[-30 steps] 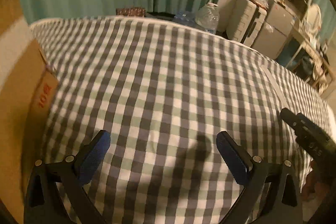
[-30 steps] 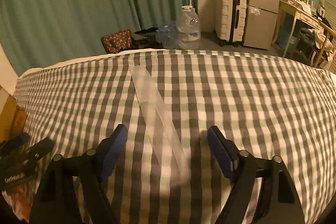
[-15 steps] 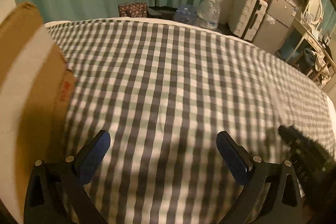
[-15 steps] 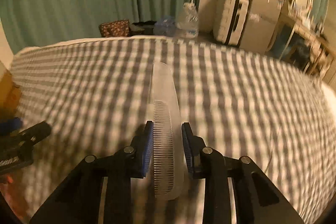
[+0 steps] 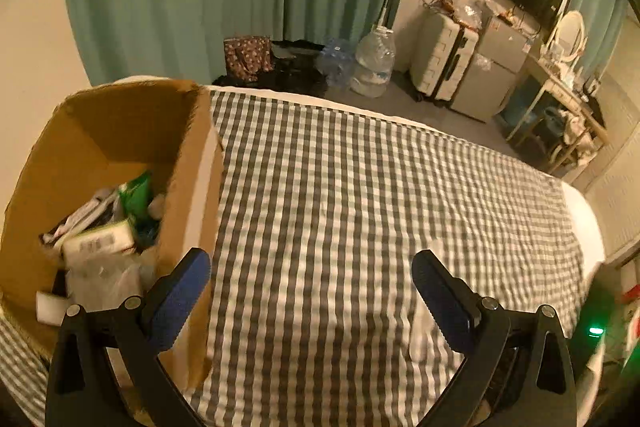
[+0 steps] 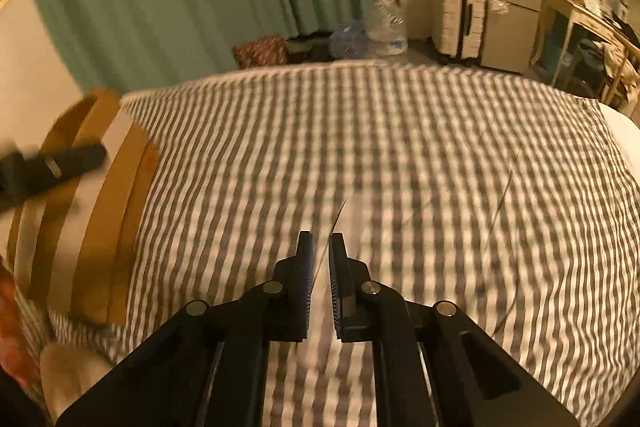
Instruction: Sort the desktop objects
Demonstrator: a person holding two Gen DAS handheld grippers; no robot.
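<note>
My right gripper [image 6: 321,247] is shut on a clear plastic comb [image 6: 340,215], seen edge-on and held above the checked cloth [image 6: 380,147]. My left gripper [image 5: 310,275] is open and empty, hovering beside the cardboard box [image 5: 192,163] at the left; its left finger overlaps the box's near wall. The box holds several packets and papers [image 5: 100,239]. In the right wrist view the box [image 6: 116,195] lies at the left with the left gripper's black finger [image 6: 60,165] over it.
The checked cloth [image 5: 360,207] covers a bed. Beyond its far edge stand a water jug [image 5: 374,63], a patterned bag [image 5: 246,57], a white suitcase [image 5: 444,63], a small fridge [image 5: 492,75] and green curtains.
My right gripper closed on the comb and lifted it off the cloth, turning it edge-on. My left gripper rose and swung left, so the box's inside now shows.
</note>
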